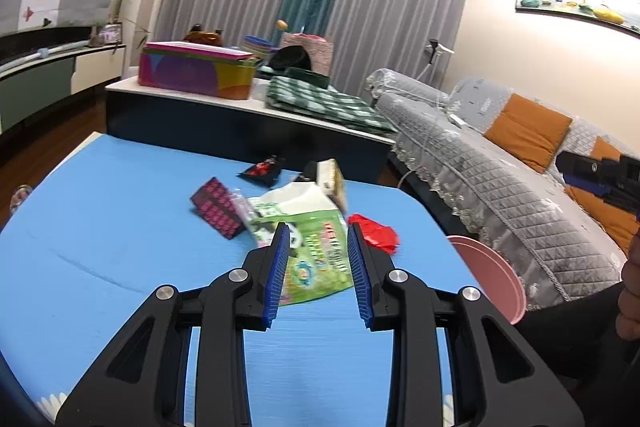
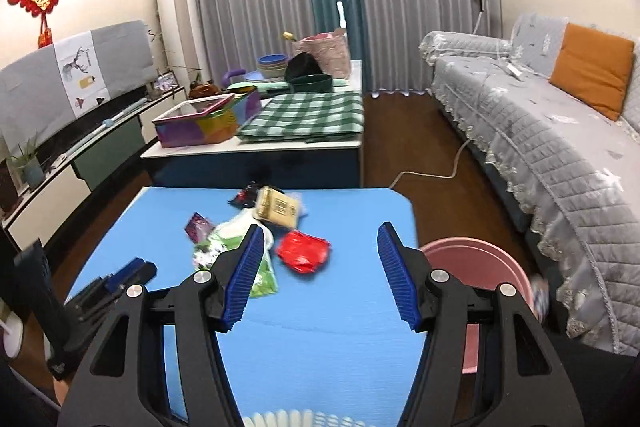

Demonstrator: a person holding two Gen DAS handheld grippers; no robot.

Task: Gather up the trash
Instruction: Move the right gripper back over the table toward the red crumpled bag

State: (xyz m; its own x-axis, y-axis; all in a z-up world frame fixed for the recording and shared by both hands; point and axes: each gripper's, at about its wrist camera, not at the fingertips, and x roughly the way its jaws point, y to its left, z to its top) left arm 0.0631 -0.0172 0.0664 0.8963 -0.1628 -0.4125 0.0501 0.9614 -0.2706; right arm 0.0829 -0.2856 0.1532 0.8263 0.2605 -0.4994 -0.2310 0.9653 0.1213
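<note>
Closest to me, the left gripper [image 1: 318, 239] stands with its jaws narrowly parted and nothing between the blue pads; the green snack bag [image 1: 316, 259] lies on the table beyond them, seen through the gap. The right gripper [image 2: 320, 239] is spread wider and is also empty, hanging over the blue table [image 2: 320, 347] with the red wrapper [image 2: 303, 251] just ahead of it.

The rest of the trash sits in one loose heap mid-table: a dark pink-patterned packet [image 1: 218, 213], a white-and-green bag [image 1: 294, 199], a yellowish carton [image 2: 278, 207] and a small black-and-red wrapper [image 1: 262, 169] at the far side. The pieces are smeared, so I can't say for sure which overlap.

The pink bin [image 2: 476, 267] stands beside the table's right edge, low and close to the sofa [image 2: 540, 147].

For this step I'd take the red wrapper with the right gripper, since it lies apart from the heap and nearest the bin. I'd come down with one pad on each side, pinch a raised crease rather than the flat film, lift clear, then release over the bin.
</note>
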